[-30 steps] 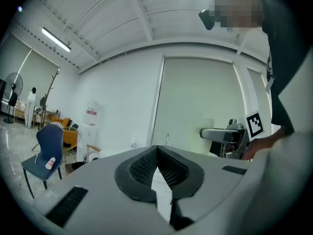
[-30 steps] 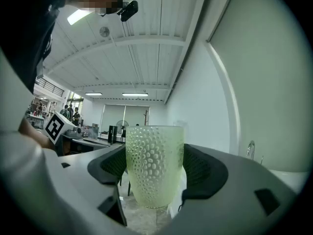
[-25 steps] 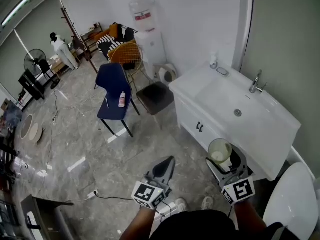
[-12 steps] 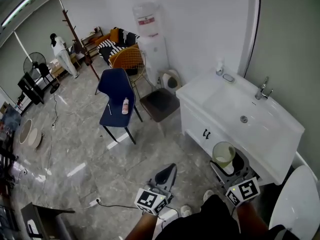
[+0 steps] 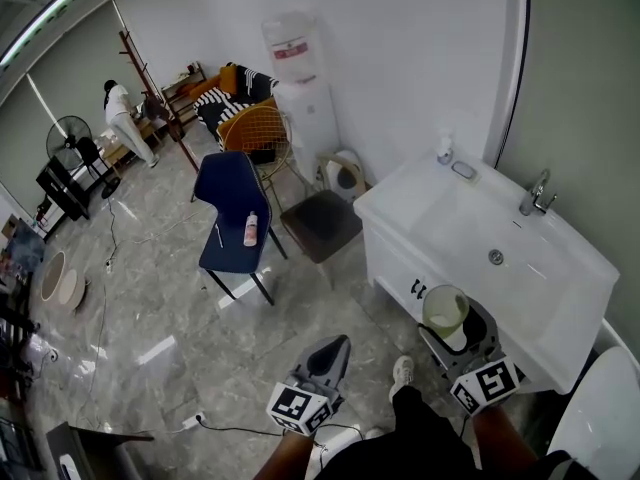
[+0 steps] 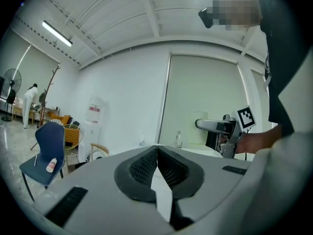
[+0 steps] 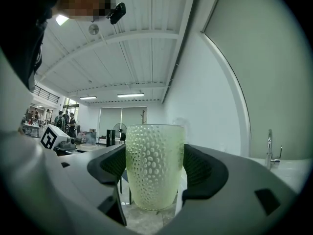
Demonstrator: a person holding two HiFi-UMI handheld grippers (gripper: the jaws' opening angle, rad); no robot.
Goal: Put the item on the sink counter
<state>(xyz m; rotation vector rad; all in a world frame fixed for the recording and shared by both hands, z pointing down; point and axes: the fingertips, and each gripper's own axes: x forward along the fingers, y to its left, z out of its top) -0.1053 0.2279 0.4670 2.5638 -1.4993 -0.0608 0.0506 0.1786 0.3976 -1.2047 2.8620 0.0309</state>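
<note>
My right gripper (image 5: 447,320) is shut on a pale green dimpled glass cup (image 5: 444,309), held upright just in front of the white sink counter (image 5: 400,191). In the right gripper view the cup (image 7: 154,166) fills the space between the two dark pads (image 7: 203,166), and the gripper (image 7: 154,173) clasps it at its sides. My left gripper (image 5: 338,343) hangs over the grey floor, shut and empty; its jaws meet in the left gripper view (image 6: 157,153). The basin's tap (image 5: 536,192) stands at the back right of the counter.
A soap dispenser (image 5: 444,149) and a small dish (image 5: 463,170) sit at the counter's far corner. A blue chair (image 5: 231,212) carries a small bottle (image 5: 251,230); a brown stool (image 5: 320,223) and a water dispenser (image 5: 300,88) stand near it. A toilet (image 5: 600,423) is at right.
The sink counter has shifted lower and to the right in the head view as the person stepped. Both grippers keep their hold and state.
</note>
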